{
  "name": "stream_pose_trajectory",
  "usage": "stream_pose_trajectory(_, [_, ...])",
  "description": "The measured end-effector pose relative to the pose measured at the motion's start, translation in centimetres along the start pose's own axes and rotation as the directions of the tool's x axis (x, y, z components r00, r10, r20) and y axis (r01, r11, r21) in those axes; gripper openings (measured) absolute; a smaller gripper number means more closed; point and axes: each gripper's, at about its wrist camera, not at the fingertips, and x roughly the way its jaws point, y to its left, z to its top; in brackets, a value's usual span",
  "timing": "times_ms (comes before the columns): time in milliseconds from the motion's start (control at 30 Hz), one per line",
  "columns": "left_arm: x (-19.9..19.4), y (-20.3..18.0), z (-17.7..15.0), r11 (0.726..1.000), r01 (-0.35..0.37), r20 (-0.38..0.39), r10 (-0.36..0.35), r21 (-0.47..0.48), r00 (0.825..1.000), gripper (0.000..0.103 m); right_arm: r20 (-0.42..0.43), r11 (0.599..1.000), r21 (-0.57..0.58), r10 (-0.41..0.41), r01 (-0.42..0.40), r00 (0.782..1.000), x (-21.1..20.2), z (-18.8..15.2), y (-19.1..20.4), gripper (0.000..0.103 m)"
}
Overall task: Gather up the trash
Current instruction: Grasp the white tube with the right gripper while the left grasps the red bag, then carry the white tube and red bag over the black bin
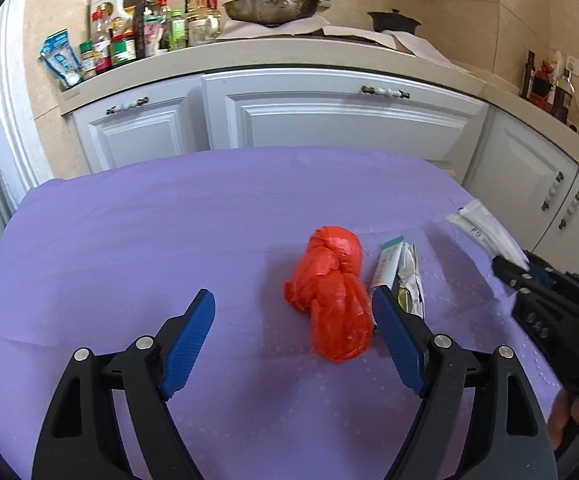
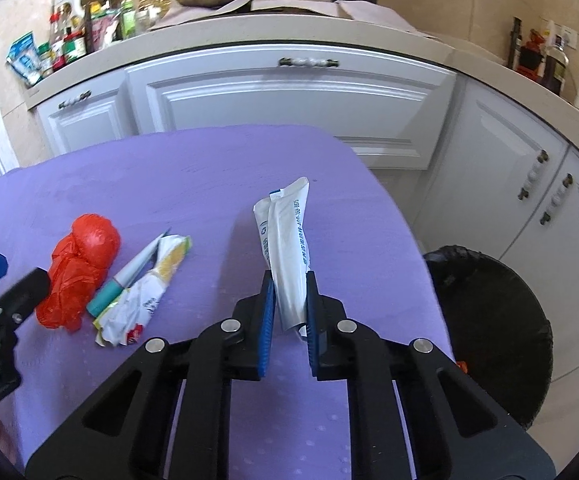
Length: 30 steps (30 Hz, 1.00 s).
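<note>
A knotted red plastic bag (image 1: 335,294) lies on the purple table cover (image 1: 169,220). My left gripper (image 1: 293,306) stands open just short of it, its right fingertip beside the bag. A teal-capped tube (image 1: 387,262) and a crumpled wrapper (image 1: 411,280) lie right of the bag. In the right wrist view my right gripper (image 2: 289,280) is shut on a white squeezed tube (image 2: 285,240), which sticks up and forward from the pads. The red bag (image 2: 79,270), the teal-capped tube (image 2: 129,276) and the wrapper (image 2: 145,292) lie to its left. In the left wrist view, the white tube (image 1: 485,232) shows in the right gripper (image 1: 505,268).
A black-lined trash bin (image 2: 493,320) stands on the floor right of the table. White kitchen cabinets (image 1: 329,116) run behind the table, with bottles (image 1: 121,36), a pan (image 1: 269,8) and a dark pot (image 1: 393,20) on the counter. A person's hand (image 1: 577,412) holds the right gripper.
</note>
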Motion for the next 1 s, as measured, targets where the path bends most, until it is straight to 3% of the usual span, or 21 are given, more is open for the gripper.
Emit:
stream_pose_trajectory(133, [1.5, -0.5, -0.2, 1.000, 0.007, -0.034, -0.007, 0.012, 0.999, 0.074, 0.003, 1.000, 0.015, -0.005, 0.005, 1.000, -0.2, -0.2, -0.7, 0.014])
stream_pose_trajectory(333, [2.3, -0.5, -0.7, 0.999, 0.038, -0.077, -0.037, 0.013, 0.996, 0.041, 0.001, 1.000, 0.023, -0.002, 0.002, 1.000, -0.1, -0.4, -0.9, 0.014])
stream_pose_trajectory(400, [2.4, -0.6, -0.7, 0.999, 0.044, -0.078, -0.042, 0.019, 0.996, 0.021, -0.001, 1.000, 0.025, 0.000, 0.000, 1.000, 0.0, -0.5, -0.9, 0.014])
stream_pose_trajectory(600, [2.1, -0.7, -0.8, 0.999, 0.036, -0.062, -0.034, 0.039, 0.998, 0.013, -0.002, 1.000, 0.024, 0.000, 0.000, 1.000, 0.0, -0.6, -1.0, 0.014])
stream_pose_trajectory(1000, [1.2, -0.4, -0.4, 0.999, 0.002, -0.021, -0.001, 0.043, 1.000, 0.009, 0.010, 1.000, 0.027, -0.006, 0.006, 1.000, -0.7, -1.0, -1.1, 0.014])
